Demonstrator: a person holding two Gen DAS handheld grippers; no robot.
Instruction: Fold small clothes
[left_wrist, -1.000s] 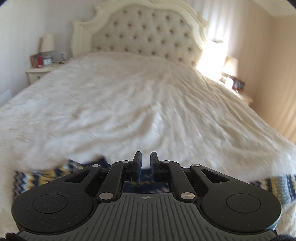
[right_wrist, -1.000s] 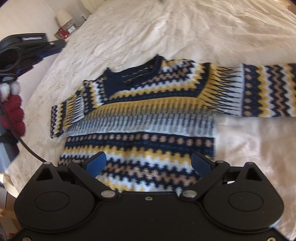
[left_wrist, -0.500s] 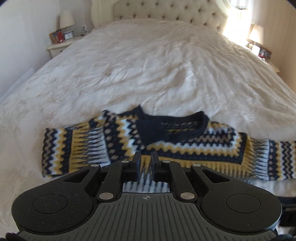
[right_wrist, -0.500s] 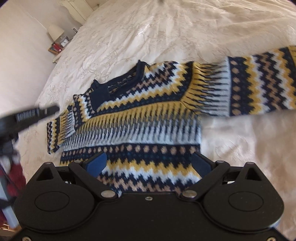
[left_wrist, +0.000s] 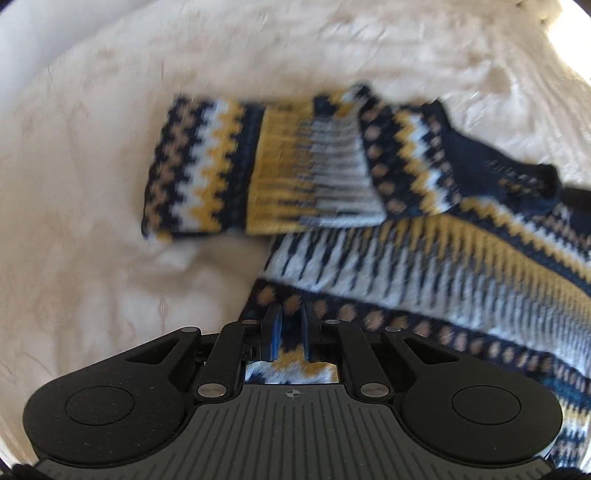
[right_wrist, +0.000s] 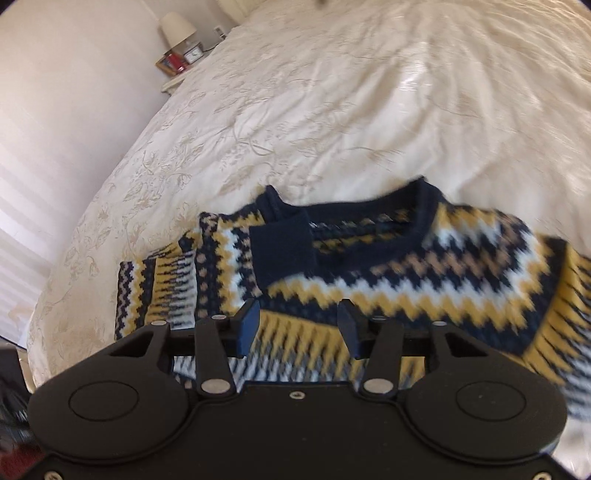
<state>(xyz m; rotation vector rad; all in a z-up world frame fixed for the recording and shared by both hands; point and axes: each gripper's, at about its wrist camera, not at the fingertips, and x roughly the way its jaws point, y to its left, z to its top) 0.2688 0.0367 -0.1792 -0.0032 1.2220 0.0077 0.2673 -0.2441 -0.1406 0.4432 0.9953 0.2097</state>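
Note:
A small knitted sweater (left_wrist: 424, 258) in navy, yellow, white and tan zigzags lies flat on the cream bedspread (left_wrist: 92, 221). Its left sleeve (left_wrist: 236, 170) stretches out to the left. My left gripper (left_wrist: 290, 328) hovers over the sweater's left side below the sleeve, its jaws nearly together with a narrow gap and nothing between them. In the right wrist view the sweater (right_wrist: 388, 280) shows its navy collar (right_wrist: 424, 206). My right gripper (right_wrist: 297, 328) is open and empty just above the chest.
The wide bedspread (right_wrist: 332, 110) stretches beyond the sweater. A nightstand with a lamp (right_wrist: 177, 27) and a clock stands at the far left by the wall. The bed's left edge (right_wrist: 55, 266) drops off close to the sleeve.
My left gripper has tipped down from the headboard and dropped close over the sweater's left side. My right gripper has moved up from the hem to the chest and its jaws have narrowed.

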